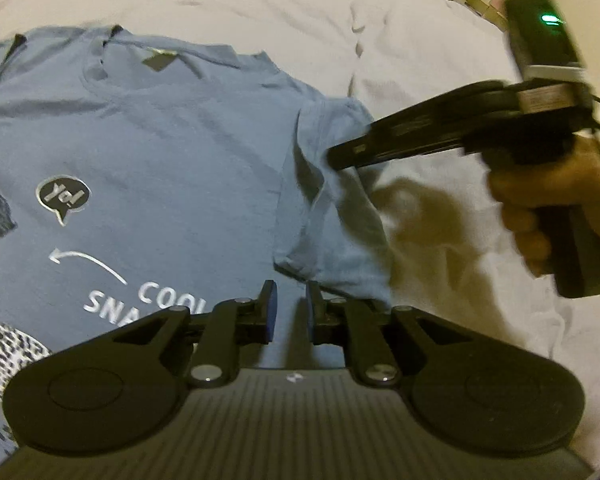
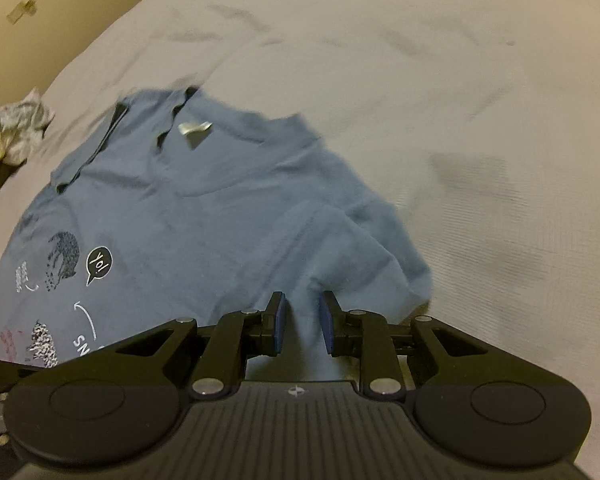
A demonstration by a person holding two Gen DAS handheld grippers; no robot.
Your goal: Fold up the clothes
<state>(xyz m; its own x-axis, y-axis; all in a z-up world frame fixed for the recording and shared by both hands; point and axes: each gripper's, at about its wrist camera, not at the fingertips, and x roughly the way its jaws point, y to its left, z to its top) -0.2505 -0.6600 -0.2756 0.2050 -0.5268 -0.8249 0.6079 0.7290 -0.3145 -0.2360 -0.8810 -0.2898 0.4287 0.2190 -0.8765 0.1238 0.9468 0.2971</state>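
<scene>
A pale bedsheet (image 2: 460,100) carries a blue T-shirt (image 1: 160,140) lying flat, print side up, its long axis running away from both cameras with the collar at the far end. The right gripper (image 2: 303,322) has its pads parted, a ridge of sleeve between them. The left gripper (image 1: 288,308) hovers open above the shirt's side.

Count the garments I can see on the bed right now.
2: the blue T-shirt spread under both grippers, and a crumpled grey garment at the bed's far left edge. Others may lie out of view.
</scene>
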